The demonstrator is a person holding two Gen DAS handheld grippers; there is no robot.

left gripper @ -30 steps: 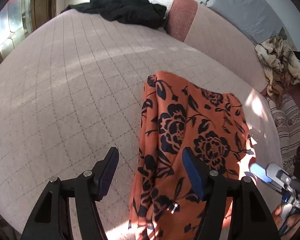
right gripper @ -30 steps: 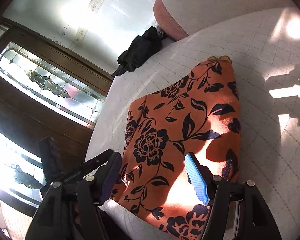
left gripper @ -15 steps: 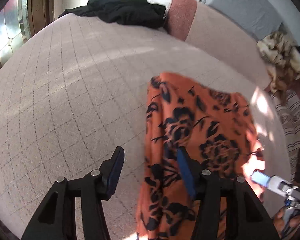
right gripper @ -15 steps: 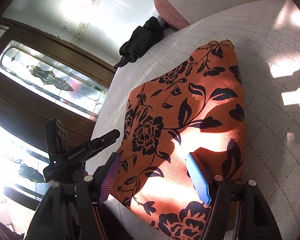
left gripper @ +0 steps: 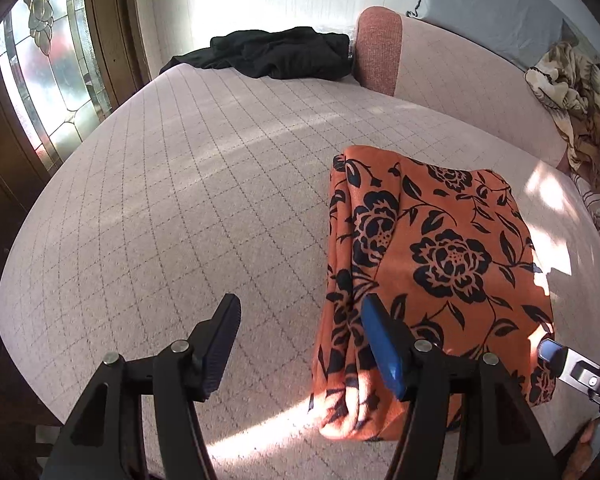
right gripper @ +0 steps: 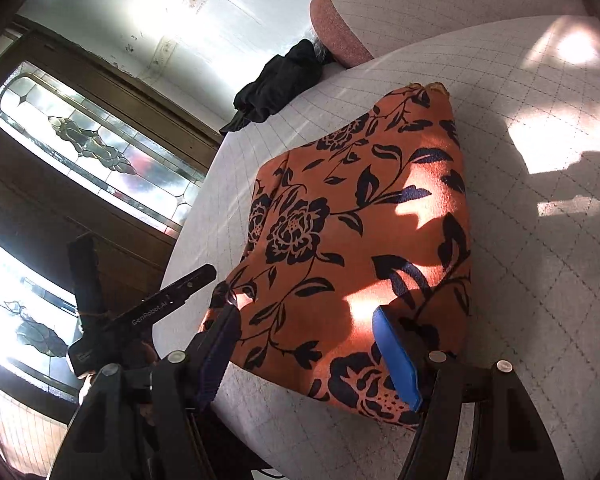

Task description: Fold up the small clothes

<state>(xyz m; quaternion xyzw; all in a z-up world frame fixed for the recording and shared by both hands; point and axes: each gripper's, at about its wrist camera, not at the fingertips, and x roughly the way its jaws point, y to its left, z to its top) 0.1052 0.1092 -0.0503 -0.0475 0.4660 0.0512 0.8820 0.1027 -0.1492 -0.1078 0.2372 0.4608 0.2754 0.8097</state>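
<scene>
orange floral garment (left gripper: 440, 264) | near edge hidden behind gripper jaws

Bright sun through the stained-glass window (left gripper: 40, 80), glare on wall, hard shadows, fisheye-warped dark edges

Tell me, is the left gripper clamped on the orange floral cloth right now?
No, the left gripper has its jaws spread wide with only bedspread between them, and the orange floral cloth lies flat beside it.

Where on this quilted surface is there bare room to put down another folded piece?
Wide bare stretch between the orange floral garment and the black clothes, toward the window. Crowded: far-right edge by the crumpled beige cloth.
</scene>
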